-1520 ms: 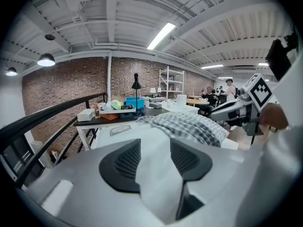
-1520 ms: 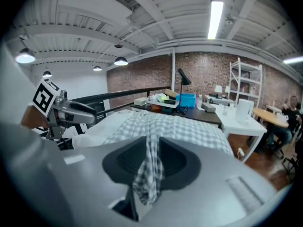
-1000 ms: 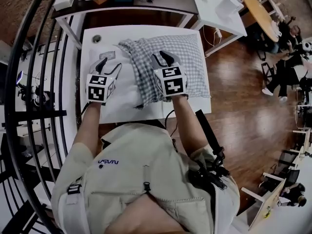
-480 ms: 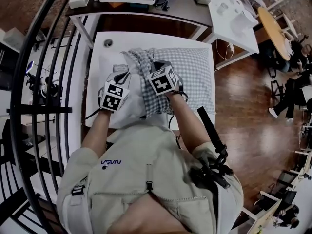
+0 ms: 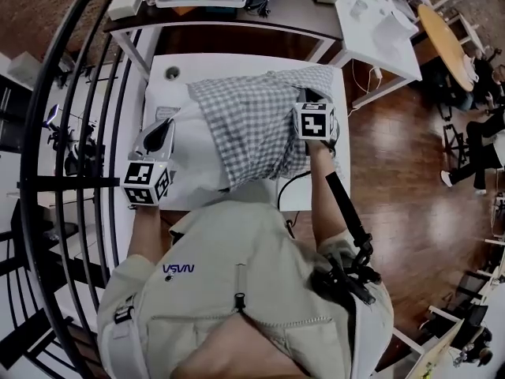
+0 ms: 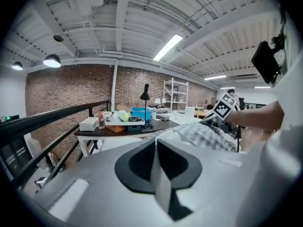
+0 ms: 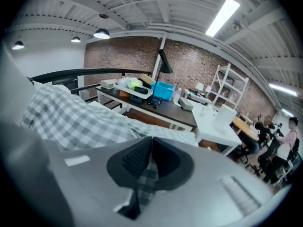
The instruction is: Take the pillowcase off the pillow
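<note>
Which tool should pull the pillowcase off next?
Right, probably. The right tool is shut on the checked pillowcase and can drag it rightward; the left tool is shut on the white pillow, anchoring it.

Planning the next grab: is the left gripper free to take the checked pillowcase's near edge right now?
Probably not yet: the left gripper is shut on the white pillow; once released, the pillowcase beside it lies unobstructed.
</note>
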Tool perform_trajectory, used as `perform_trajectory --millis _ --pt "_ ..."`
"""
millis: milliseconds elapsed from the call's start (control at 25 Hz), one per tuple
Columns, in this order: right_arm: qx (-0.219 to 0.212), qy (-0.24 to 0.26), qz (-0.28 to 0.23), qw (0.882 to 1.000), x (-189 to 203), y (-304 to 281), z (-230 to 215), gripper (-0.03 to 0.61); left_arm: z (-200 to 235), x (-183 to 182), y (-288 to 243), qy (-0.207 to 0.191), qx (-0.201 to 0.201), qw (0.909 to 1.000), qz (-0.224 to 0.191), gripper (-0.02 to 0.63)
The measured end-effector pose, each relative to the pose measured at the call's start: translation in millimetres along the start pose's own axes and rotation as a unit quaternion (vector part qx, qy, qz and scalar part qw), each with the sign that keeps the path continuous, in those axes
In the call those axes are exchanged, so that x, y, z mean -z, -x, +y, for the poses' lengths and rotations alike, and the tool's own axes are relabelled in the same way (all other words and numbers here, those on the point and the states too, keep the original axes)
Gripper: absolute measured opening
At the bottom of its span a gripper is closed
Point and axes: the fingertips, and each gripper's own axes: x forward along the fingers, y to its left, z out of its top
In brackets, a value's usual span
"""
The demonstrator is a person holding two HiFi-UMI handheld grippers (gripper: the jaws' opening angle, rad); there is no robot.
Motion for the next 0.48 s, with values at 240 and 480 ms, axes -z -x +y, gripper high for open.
perform_trajectory --millis 240,480 --pt "0.025 -0.047 0.047 0.998 67.9 -14.4 -4.5 0.009 11.7 68.6 -18.0 0.079 0.003 0.996 0.041 0.015" --pt "-0.001 -0.043 0.022 0.999 51.0 -21.2 5.8 0.012 10.5 72.6 -39.9 0.046 0.013 0.9978 0.047 0.033"
